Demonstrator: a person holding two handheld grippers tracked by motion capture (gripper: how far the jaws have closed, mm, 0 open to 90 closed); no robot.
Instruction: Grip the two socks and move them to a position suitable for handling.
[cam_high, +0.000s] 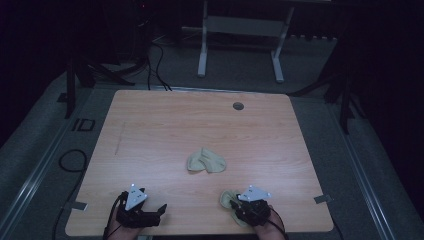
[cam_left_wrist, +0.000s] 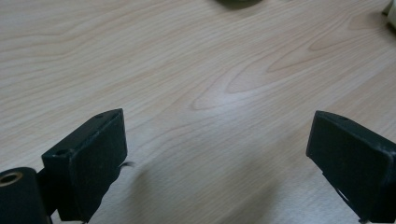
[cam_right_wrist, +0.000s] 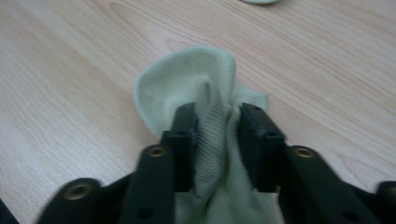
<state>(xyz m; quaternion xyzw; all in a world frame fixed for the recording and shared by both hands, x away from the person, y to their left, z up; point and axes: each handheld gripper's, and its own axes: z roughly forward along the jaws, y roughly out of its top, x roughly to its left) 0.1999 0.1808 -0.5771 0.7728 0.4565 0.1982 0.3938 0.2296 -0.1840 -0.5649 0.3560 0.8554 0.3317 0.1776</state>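
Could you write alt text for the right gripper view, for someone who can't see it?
Two black tongs reach forward with a fold of a pale green sock between them. The sock lies crumpled on a light wooden table.

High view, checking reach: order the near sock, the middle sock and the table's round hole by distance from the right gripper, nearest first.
1. Near sock, at the right gripper, front edge.
2. Middle sock, table centre.
3. Round hole, far edge.

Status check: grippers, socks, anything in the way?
Left gripper open over bare table. Right gripper has near sock bunched between its jaws. Second sock lies mid-table, apart. Nothing in the way.
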